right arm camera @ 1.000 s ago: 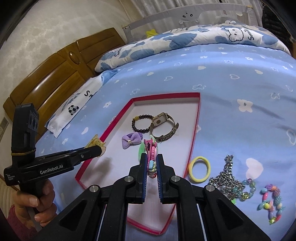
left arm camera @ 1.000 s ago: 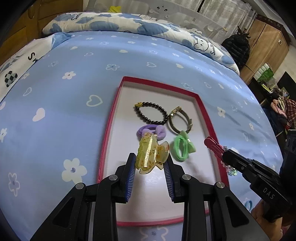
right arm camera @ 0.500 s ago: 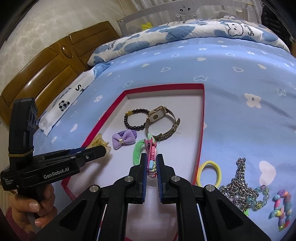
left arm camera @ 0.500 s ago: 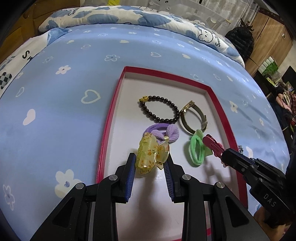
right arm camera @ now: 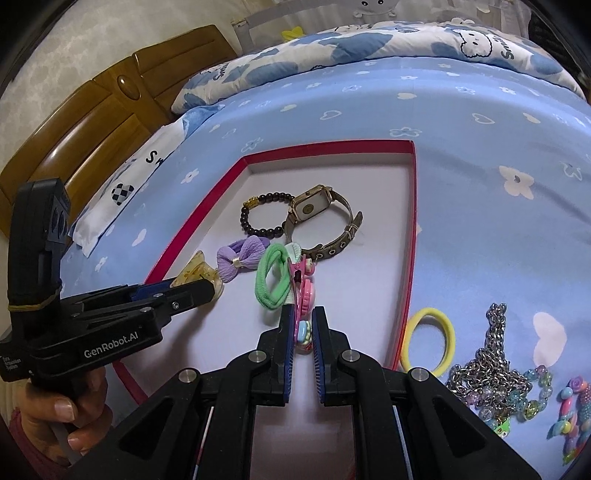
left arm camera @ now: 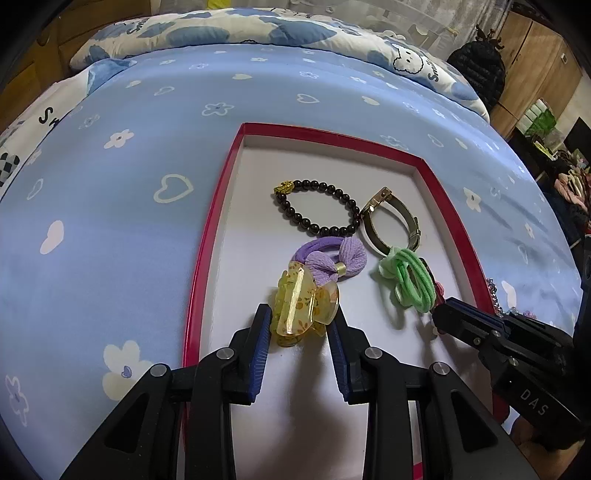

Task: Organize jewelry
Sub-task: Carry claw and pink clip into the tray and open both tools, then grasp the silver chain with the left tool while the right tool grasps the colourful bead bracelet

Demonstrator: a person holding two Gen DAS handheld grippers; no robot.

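A red-rimmed tray (left arm camera: pixel 212 221) (right arm camera: pixel 408 236) lies on the blue bedspread. My left gripper (left arm camera: pixel 300 325) (right arm camera: pixel 199 284) is shut on a translucent yellow claw clip (left arm camera: pixel 301 308) (right arm camera: pixel 194 271), low over the tray's left part. My right gripper (right arm camera: pixel 303 325) (left arm camera: pixel 439 314) is shut on a pink hair clip (right arm camera: pixel 303 295) with pastel charms, just right of a green hair tie (left arm camera: pixel 412 282) (right arm camera: pixel 273 280). In the tray lie a purple bow hair tie (left arm camera: pixel 332 258) (right arm camera: pixel 242 256), a black bead bracelet (left arm camera: pixel 317 212) (right arm camera: pixel 258 216) and a gold watch (left arm camera: pixel 391 221) (right arm camera: pixel 321 214).
Right of the tray on the bedspread lie a yellow hair tie (right arm camera: pixel 428 341), a silver chain (right arm camera: pixel 491 358), a clear-bead bracelet (right arm camera: pixel 517 395) and a pastel bead piece (right arm camera: pixel 572 413). A wooden headboard (right arm camera: pixel 92 110) and pillows (left arm camera: pixel 236 26) stand beyond. A person's hand (right arm camera: pixel 66 413) holds the left gripper.
Both grippers have sunk closer to the tray floor with their clips still held. The tray items now look larger and nearer in both views.
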